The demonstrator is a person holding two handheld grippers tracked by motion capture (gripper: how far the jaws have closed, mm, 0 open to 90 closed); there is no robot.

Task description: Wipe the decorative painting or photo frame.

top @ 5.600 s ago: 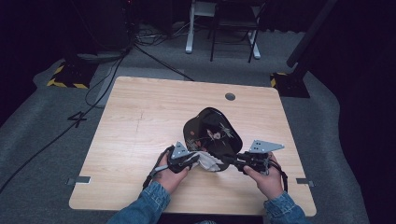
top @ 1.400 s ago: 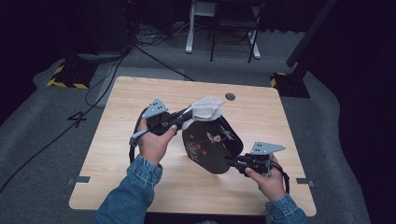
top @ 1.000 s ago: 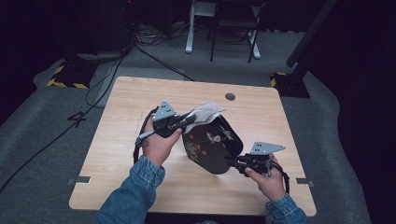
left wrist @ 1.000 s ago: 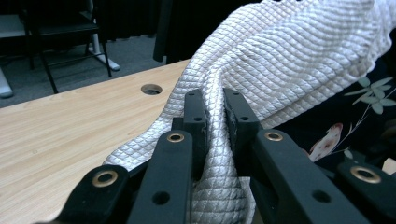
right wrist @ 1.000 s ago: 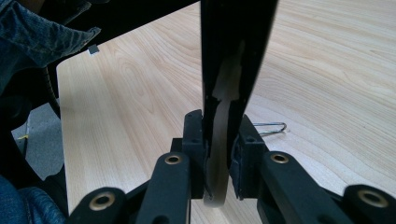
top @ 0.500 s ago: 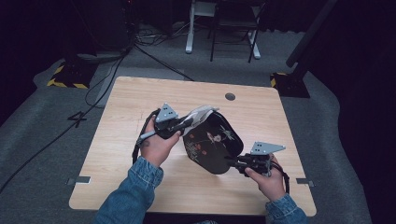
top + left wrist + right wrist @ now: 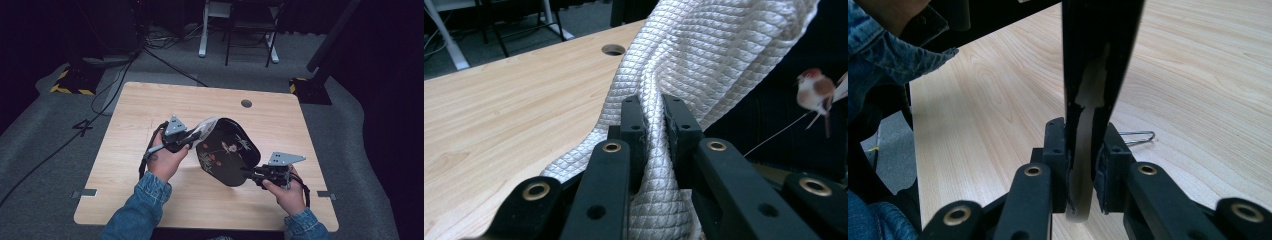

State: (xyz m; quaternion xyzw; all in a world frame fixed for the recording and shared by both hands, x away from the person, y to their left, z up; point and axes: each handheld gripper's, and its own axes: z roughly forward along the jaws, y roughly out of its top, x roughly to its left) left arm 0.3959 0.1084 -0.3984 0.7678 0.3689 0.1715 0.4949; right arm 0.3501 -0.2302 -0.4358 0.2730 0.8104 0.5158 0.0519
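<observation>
A black lacquered tray point(image 7: 227, 156) with red and white bird-and-flower decoration is held tilted above the wooden table point(image 7: 150, 110). My right gripper point(image 7: 248, 174) is shut on its lower right rim; in the right gripper view that worn rim point(image 7: 1083, 165) stands edge-on between the jaws point(image 7: 1082, 150). My left gripper point(image 7: 194, 138) is shut on a white quilted cloth point(image 7: 206, 127), which presses against the tray's upper left edge. In the left gripper view the cloth point(image 7: 704, 55) bunches between the jaws point(image 7: 654, 127), with a painted bird point(image 7: 814, 90) on the tray at the right.
A round cable hole point(image 7: 246, 103) lies in the table's far side. A small wire clip point(image 7: 1138, 136) rests on the wood beneath the tray. Cables point(image 7: 115, 70) and chair legs point(image 7: 240, 40) stand on the floor beyond the table.
My left gripper has carried the cloth from above the far side of the tray down onto its upper left edge. The right gripper has kept its hold and barely moved.
</observation>
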